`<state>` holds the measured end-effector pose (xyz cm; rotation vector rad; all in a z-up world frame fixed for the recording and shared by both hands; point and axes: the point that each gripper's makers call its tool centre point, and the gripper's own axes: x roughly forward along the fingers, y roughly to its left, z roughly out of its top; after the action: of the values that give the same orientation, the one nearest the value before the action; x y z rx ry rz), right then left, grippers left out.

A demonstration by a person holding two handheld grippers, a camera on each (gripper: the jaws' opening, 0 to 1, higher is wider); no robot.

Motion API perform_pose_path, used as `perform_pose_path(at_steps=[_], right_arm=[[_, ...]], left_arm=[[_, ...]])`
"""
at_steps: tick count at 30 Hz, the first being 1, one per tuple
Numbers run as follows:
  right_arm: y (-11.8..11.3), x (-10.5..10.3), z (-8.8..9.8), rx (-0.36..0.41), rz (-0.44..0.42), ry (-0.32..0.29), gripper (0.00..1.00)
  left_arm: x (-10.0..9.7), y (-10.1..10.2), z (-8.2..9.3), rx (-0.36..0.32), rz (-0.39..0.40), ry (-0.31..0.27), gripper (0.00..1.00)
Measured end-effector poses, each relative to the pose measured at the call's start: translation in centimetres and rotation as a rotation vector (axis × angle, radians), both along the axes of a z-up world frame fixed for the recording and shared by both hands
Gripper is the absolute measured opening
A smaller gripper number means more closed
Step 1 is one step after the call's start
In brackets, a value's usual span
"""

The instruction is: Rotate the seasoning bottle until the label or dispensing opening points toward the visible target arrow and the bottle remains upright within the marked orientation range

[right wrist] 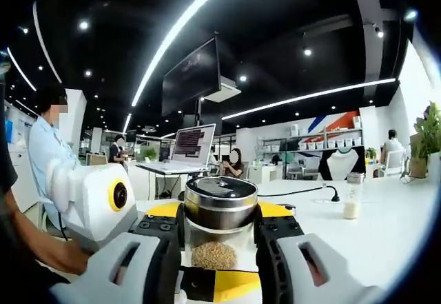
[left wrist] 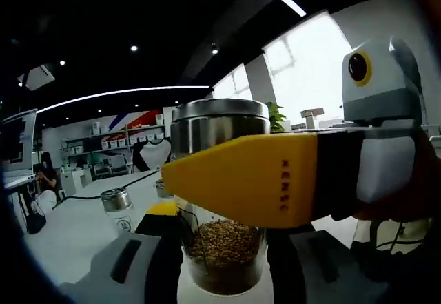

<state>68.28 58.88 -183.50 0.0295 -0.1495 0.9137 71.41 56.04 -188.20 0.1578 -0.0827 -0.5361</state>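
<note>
In the left gripper view, the left claw (left wrist: 222, 266) rises with its grey jaws on either side of the seasoning bottle (left wrist: 222, 180), a glass jar with a steel lid and brown grains in its lower part, standing upright on the white worktop (left wrist: 76, 228). The jaws look close against the glass low down, though whether they actually press on it is hard to say, since the other tool covers the contact. Across the front of the jar lies a yellow jaw of the right claw (left wrist: 241, 180), coming in from the right with its black and grey body behind. To the left of the claw, further off, a smaller steel-capped jar (left wrist: 117, 207) stands alone with bare worktop around it.

In the right gripper view, the right claw (right wrist: 219, 245) is clenched on the seasoning bottle (right wrist: 219, 225): black jaw faces sit against both sides of the glass just under the lid, and the jar is upright. The left claw's white body is low on the left, beside a person's arm. To the right, the worktop (right wrist: 386, 228) runs open, with a small white bottle (right wrist: 353, 197) well apart.
</note>
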Motion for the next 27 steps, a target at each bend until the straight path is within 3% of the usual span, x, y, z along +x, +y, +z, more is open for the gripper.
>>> perform_pose_path(at_steps=[4, 6, 9, 10, 12, 21, 27], right_arm=[[-0.4, 0.2, -0.1, 0.012, -0.004, 0.023, 0.38], [-0.1, -0.2, -0.6, -0.020, 0.049, 0.039, 0.37], [0.0, -0.9, -0.6, -0.071, 0.106, -0.008, 0.37], [-0.1, -1.2, -0.5, -0.073, 0.129, -0.008, 0.37], [-0.2, -1.7, 0.0, -0.053, 0.174, -0.006, 0.37], [-0.7, -2.7, 0.0, -0.053, 0.263, -0.005, 0.37], [-0.8, -3.0, 0.0, -0.049, 0.282, -0.010, 0.37]], left_arm=[[-0.3, -0.7, -0.2, -0.026, -0.080, 0.018, 0.49], [-0.6, -1.1, 0.1, -0.033, -0.133, 0.011, 0.50], [-1.1, -1.6, 0.4, -0.093, -0.227, 0.034, 0.49], [-1.6, -1.8, 0.8, -0.154, -0.278, 0.063, 0.49], [-2.1, -2.2, 1.1, -0.175, -0.338, 0.061, 0.49], [-3.5, -3.0, 0.7, -0.125, -0.450, 0.067, 0.48], [-3.7, -3.0, 0.5, -0.087, -0.461, 0.040, 0.48]])
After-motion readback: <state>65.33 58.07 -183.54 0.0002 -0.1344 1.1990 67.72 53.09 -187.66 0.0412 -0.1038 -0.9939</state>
